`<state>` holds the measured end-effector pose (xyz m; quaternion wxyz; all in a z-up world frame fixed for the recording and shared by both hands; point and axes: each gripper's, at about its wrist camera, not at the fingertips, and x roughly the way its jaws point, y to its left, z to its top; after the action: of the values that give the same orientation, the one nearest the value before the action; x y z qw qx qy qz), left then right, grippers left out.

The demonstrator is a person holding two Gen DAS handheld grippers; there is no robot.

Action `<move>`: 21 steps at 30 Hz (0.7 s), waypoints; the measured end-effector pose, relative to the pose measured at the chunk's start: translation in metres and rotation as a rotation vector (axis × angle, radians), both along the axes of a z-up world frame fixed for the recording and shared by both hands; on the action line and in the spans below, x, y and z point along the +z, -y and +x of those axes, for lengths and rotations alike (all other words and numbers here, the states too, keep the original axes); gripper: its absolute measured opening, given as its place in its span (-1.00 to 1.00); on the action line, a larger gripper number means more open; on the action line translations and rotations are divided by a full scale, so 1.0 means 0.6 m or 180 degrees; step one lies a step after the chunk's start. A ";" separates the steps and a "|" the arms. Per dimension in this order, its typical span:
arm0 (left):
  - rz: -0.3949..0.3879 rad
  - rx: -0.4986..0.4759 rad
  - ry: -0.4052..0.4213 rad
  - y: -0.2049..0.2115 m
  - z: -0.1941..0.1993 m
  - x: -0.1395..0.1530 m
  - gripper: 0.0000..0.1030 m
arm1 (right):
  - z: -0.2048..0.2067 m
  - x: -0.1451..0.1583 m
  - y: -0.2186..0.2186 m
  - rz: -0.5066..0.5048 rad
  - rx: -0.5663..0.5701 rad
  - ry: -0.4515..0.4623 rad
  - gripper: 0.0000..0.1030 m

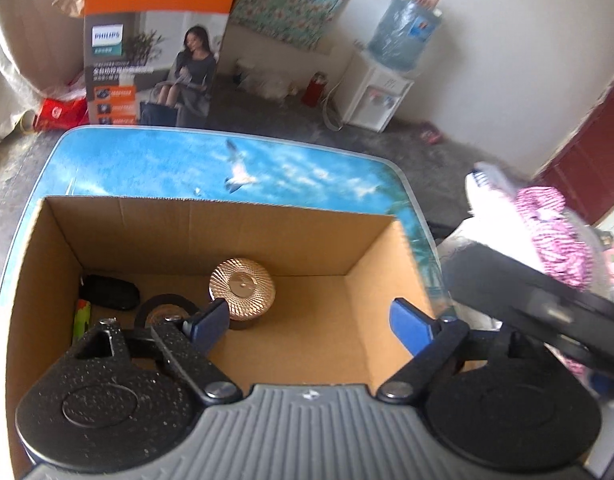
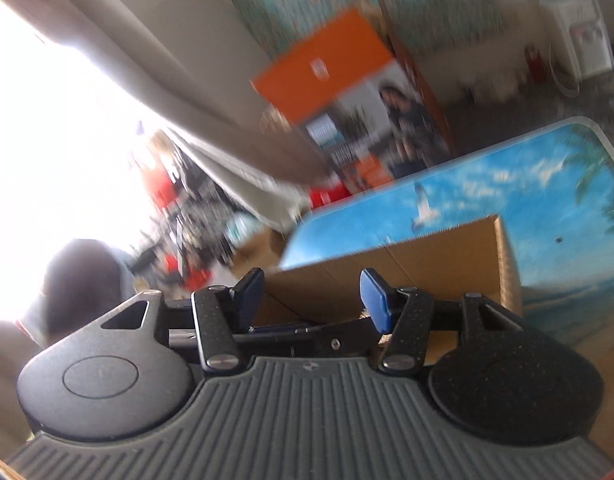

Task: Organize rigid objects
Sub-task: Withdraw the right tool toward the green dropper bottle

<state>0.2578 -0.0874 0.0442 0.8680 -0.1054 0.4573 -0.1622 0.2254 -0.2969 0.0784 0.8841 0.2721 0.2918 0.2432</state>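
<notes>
An open cardboard box (image 1: 179,236) stands on a table with a blue sky print (image 1: 267,164). Inside it lie a round copper-lidded jar (image 1: 241,286), a black tape roll (image 1: 167,310), a black pouch-like object (image 1: 109,291) and a green item (image 1: 82,318). My left gripper (image 1: 311,322) is open and empty above the box interior. My right gripper (image 2: 311,294) is open and empty; it hovers over the box's left edge (image 2: 407,264). The right view is motion-blurred. The right gripper's body also shows in the left wrist view (image 1: 547,312).
An orange Philips carton (image 1: 155,44) stands beyond the table. A water dispenser (image 1: 383,80) is by the far wall. Clothes (image 1: 547,232) lie to the right of the table. Bright window and curtain fill the left of the right wrist view (image 2: 107,60).
</notes>
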 end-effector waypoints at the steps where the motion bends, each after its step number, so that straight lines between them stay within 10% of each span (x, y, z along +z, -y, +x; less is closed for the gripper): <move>1: -0.0022 -0.0019 0.0035 -0.002 -0.013 0.009 0.74 | -0.029 0.010 0.010 0.0045 -0.0040 0.0100 0.13; 9: -0.0005 -0.0261 0.0393 -0.014 -0.135 0.056 0.80 | -0.238 0.017 0.061 0.0238 -0.0314 0.0524 0.35; 21: 0.0351 -0.0611 0.0780 -0.027 -0.307 0.001 0.81 | -0.356 -0.092 0.075 0.0361 -0.0611 0.0206 0.38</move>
<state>0.0737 -0.0710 0.0447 0.9023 0.0071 0.3642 -0.2307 0.0118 -0.3419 0.0230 0.8955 0.3404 0.2215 0.1821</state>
